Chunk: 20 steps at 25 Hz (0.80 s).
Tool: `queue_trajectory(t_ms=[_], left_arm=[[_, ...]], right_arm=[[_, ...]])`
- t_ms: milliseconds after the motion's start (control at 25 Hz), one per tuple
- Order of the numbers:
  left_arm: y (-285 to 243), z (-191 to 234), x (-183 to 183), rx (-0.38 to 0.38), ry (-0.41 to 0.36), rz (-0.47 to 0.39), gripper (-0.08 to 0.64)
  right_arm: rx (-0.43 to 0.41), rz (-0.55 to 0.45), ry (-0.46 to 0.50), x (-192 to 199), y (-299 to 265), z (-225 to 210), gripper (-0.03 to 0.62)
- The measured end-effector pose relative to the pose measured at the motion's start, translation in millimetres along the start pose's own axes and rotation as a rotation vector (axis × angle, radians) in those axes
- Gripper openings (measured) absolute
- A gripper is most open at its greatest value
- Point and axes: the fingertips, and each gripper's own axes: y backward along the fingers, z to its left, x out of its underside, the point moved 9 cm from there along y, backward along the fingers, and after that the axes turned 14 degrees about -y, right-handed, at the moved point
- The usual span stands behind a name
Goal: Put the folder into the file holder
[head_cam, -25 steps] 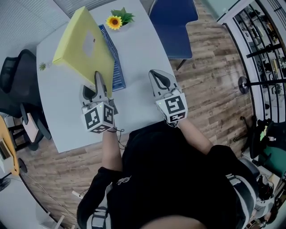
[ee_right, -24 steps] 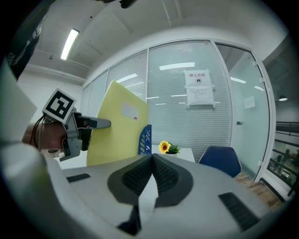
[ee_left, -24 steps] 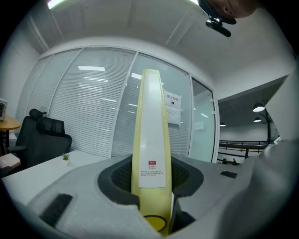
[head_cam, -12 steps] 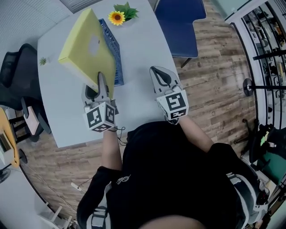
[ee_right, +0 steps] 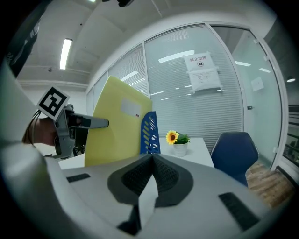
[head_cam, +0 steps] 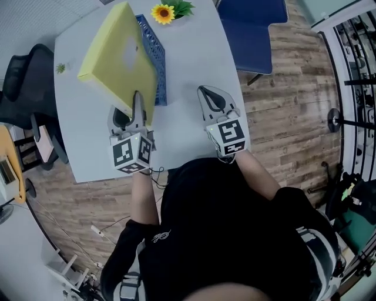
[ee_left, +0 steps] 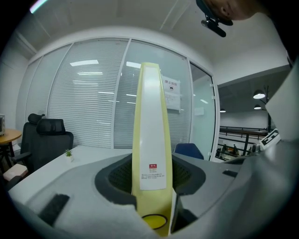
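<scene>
- While the left gripper [head_cam: 128, 111] has its jaws just opening around the spine, the yellow box folder [head_cam: 114, 56] stands tilted against the blue file holder [head_cam: 157, 56] on the bench [head_cam: 188, 76].
- Right gripper [head_cam: 214, 100]: jaws closed, empty.

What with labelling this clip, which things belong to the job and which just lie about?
Job: folder, file holder.
Lying about: sunflower, small plant, blue chair, black chair.
</scene>
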Motion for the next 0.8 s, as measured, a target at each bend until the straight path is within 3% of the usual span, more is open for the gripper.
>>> queue_trajectory(t_ms=[240, 320, 520, 800], left_arm=[[-8.9, 0.1, -15.5, 0.096, -0.052, 0.187, 0.244], [-14.6, -1.9, -22.1, 0.117, -0.066, 0.21, 0.275], [-32.2, -4.4, -29.4, 0.115, -0.061, 0.262, 0.275], [-37.9, 1.7, -33.5, 0.081, -0.053, 0.286, 0.183]], right_arm=[[-0.012, 0.018, -0.016, 2.5, -7.2, -3.0, 0.005], [-0.01, 0.029, -0.019, 2.4, -9.2, -7.7, 0.005], [0.007, 0.045, -0.028, 2.3, -10.8, -20.1, 0.005], [0.013, 0.057, -0.037, 4.4, -13.3, -26.3, 0.005]])
